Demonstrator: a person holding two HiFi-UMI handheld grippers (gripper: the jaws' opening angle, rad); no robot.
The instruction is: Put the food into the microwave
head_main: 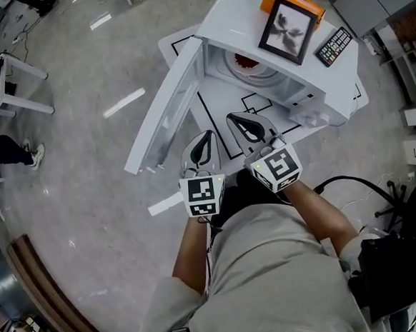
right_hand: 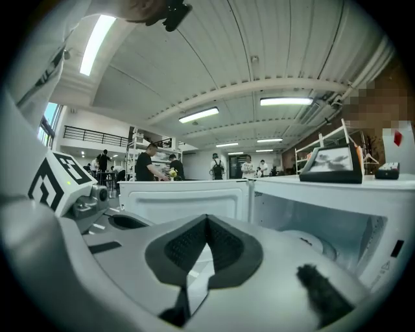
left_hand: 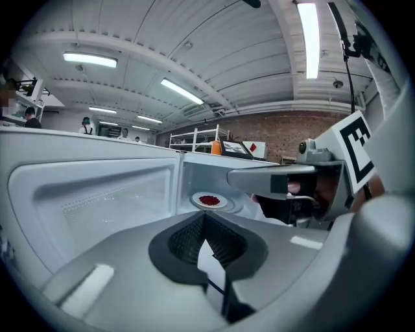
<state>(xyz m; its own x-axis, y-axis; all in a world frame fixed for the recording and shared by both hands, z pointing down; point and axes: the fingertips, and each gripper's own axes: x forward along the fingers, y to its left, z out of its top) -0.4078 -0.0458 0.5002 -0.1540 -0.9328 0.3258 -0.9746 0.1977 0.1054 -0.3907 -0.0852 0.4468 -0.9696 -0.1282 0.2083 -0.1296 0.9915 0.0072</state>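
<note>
A white microwave [head_main: 286,62] stands on a white table with its door [head_main: 164,115] swung open to the left. Inside it, a small white plate of red food [head_main: 246,62] rests on the turntable; the left gripper view shows the same plate [left_hand: 209,200] deep in the cavity. Both grippers hover side by side in front of the opening, short of it. My left gripper [head_main: 205,146] is shut and holds nothing, its tips [left_hand: 204,217] meeting. My right gripper [head_main: 246,126] is also shut and holds nothing, its tips [right_hand: 207,220] aimed between the door [right_hand: 188,202] and the cavity.
A framed picture [head_main: 288,26], an orange box [head_main: 292,1] and a remote control [head_main: 335,46] lie on top of the microwave. The table edge [head_main: 164,203] is just under my grippers. A black chair [head_main: 408,253] stands at the right, and people stand far off.
</note>
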